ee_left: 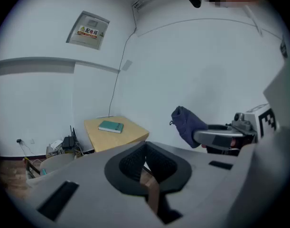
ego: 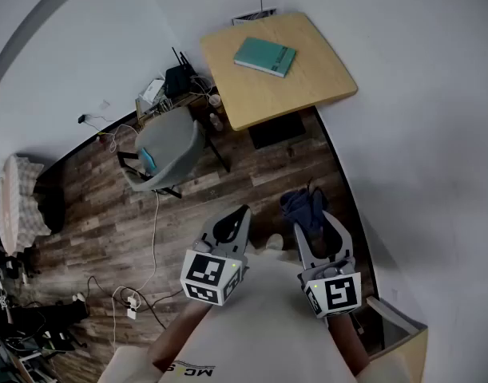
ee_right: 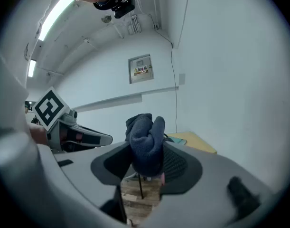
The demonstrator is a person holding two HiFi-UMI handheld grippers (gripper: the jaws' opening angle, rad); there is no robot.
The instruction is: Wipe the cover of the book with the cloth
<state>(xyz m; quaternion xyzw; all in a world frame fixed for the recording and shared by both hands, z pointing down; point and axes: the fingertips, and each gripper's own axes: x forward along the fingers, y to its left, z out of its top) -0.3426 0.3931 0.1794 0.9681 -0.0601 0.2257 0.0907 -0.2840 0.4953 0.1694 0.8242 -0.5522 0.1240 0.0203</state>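
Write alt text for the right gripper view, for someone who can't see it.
The right gripper is clamped on a bunched dark blue cloth, held up before white walls. The left gripper shows at left, and a corner of the wooden table appears behind at right.

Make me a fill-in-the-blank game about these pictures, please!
1. The right gripper is shut on a dark ____ cloth.
2. The left gripper has ____ between its fingers.
3. There is just ____ book lying on the wooden table.

Missing words: blue; nothing; one.
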